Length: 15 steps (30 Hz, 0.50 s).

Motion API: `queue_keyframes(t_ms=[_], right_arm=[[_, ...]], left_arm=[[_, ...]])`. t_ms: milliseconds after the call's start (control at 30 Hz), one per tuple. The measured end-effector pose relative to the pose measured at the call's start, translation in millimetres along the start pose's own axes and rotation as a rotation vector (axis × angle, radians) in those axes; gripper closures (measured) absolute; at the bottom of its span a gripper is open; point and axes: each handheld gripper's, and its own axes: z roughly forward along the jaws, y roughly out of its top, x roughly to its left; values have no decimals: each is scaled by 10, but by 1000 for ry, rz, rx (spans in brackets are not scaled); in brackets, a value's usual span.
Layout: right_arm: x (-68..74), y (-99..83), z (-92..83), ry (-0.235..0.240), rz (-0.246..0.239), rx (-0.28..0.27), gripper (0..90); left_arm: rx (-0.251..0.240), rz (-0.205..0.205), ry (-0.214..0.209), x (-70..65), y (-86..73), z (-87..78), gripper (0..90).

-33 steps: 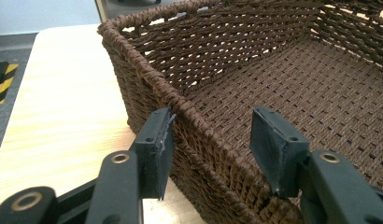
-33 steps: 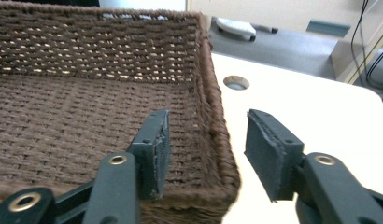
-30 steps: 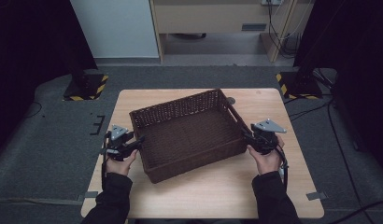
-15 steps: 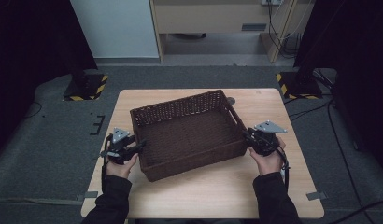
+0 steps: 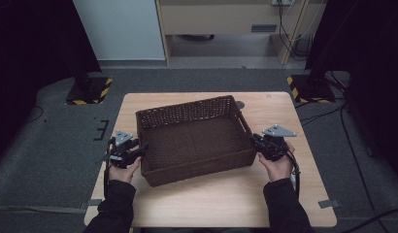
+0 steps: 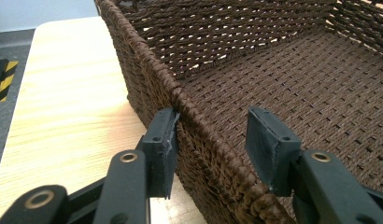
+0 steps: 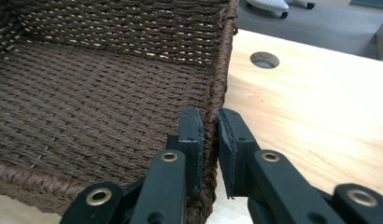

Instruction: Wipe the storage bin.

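A dark brown wicker basket (image 5: 187, 108) sits empty in the middle of the wooden table (image 5: 284, 111). My left gripper (image 5: 141, 148) straddles the basket's left wall (image 6: 147, 60). In the left gripper view (image 6: 215, 140) its jaws have just been closing; the outer pad (image 6: 164, 140) touches the weave, while the inner pad (image 6: 269, 144) still stands off it. My right gripper (image 5: 255, 141) is at the right wall. In the right gripper view (image 7: 209, 140) its jaws have just been closing and now pinch that wall (image 7: 220, 70) from both sides.
A round cable hole (image 7: 265, 59) lies in the tabletop behind the basket's right back corner. Bare wood runs along both sides and the front of the basket. Yellow-black striped stand feet (image 5: 92, 92) rest on the grey floor beyond the table.
Both hands stay at the basket's side walls and the basket has not moved; no other visible difference at this distance.
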Motion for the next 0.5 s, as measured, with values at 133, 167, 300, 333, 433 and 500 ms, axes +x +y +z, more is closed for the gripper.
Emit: queue_keyframes(t_ms=[133, 167, 300, 333, 433, 500], right_arm=[[61, -22, -60, 18, 0, 8, 790], [80, -22, -77, 21, -5, 16, 786], [65, 3, -77, 37, -18, 7, 750], [51, 9, -67, 38, -18, -10, 712], [26, 22, -11, 40, -24, -26, 684], [26, 24, 38, 48, -33, -18, 686]], left_arm=[[4, 6, 5, 0, -25, -13, 518], [10, 6, 5, 9, -30, -10, 528], [14, 2, -7, 41, -42, 7, 559], [17, 3, -4, 37, -38, 10, 567], [17, 11, 1, 39, -31, 23, 587], [16, 3, 1, 56, -31, 28, 599]])
